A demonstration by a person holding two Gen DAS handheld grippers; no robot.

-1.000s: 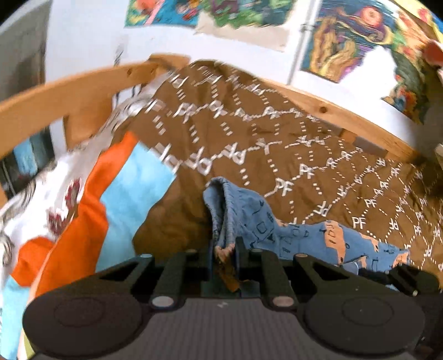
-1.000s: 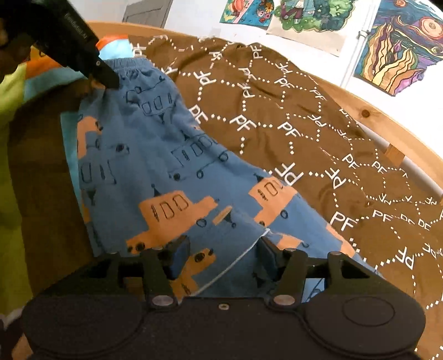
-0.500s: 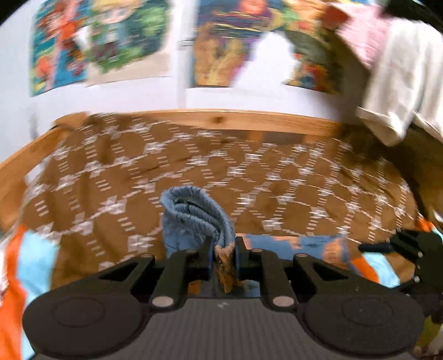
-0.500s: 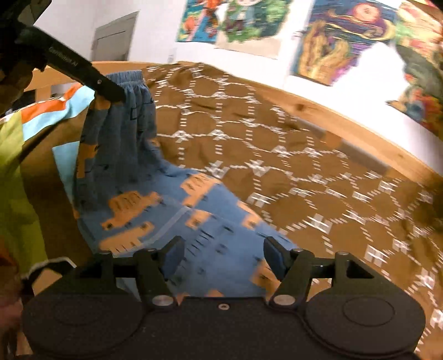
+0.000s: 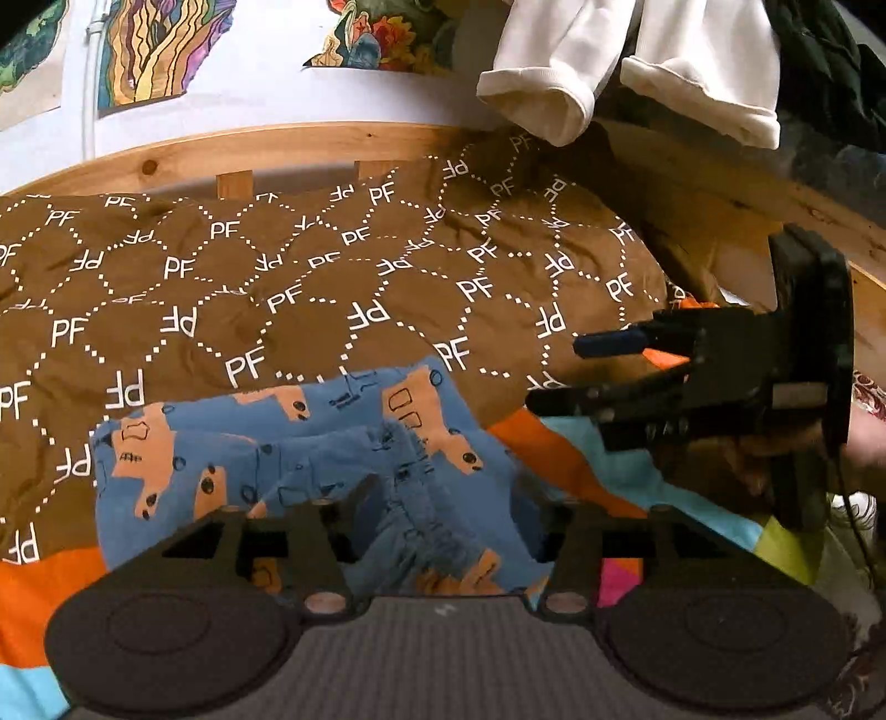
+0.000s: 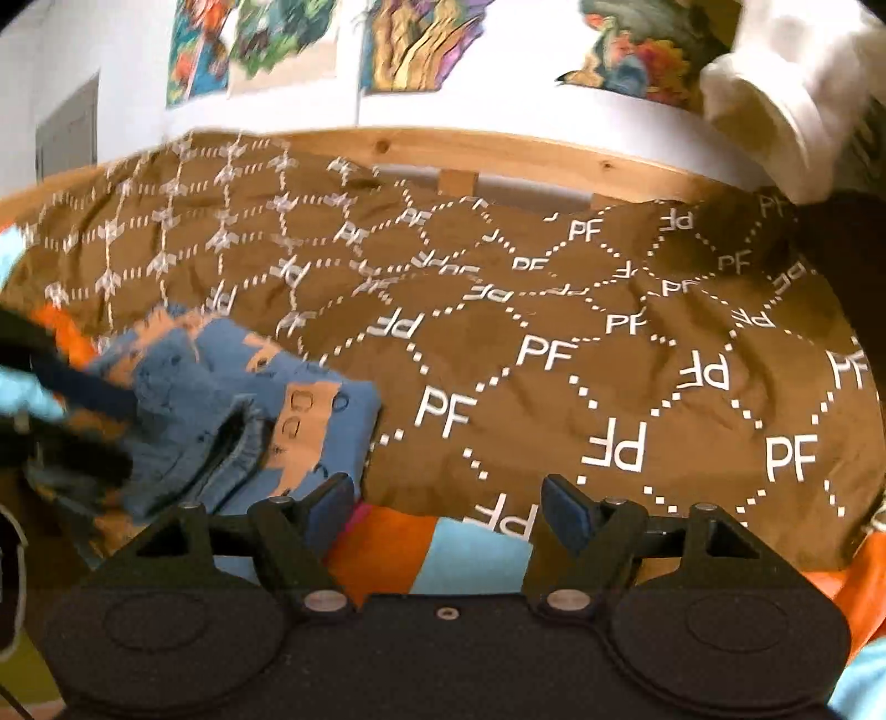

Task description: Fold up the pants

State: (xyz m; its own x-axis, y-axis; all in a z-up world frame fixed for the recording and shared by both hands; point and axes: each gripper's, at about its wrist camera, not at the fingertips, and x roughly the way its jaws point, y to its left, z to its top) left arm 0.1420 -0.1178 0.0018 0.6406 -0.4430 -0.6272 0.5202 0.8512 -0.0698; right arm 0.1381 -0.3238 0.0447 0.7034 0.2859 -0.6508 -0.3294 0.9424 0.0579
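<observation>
The blue pants (image 5: pixel 288 471) with orange trucks lie folded in a bunch on the brown "PF" blanket (image 5: pixel 332 288). My left gripper (image 5: pixel 459 515) hovers just over their gathered waistband. Its jaws are opening, and the cloth between them is loose, with no pad pressing on it. In the right wrist view the pants (image 6: pixel 249 399) sit at the left, with the left gripper (image 6: pixel 124 432) blurred beside them. My right gripper (image 6: pixel 448 498) is to the right of the pants over a striped cover. Its jaws are opening with nothing between them. From the left wrist it shows as the right gripper (image 5: pixel 559 374).
A wooden bed rail (image 5: pixel 277 149) runs along the far side under a white wall with colourful posters (image 6: pixel 421 44). White garments (image 5: pixel 637 61) hang at the upper right. An orange and light-blue striped cover (image 6: pixel 432 548) lies along the near edge of the bed.
The left gripper swung the held waistband to the right and down onto the rest of the pants, then let go. The right gripper moved right off the pants and opened wider.
</observation>
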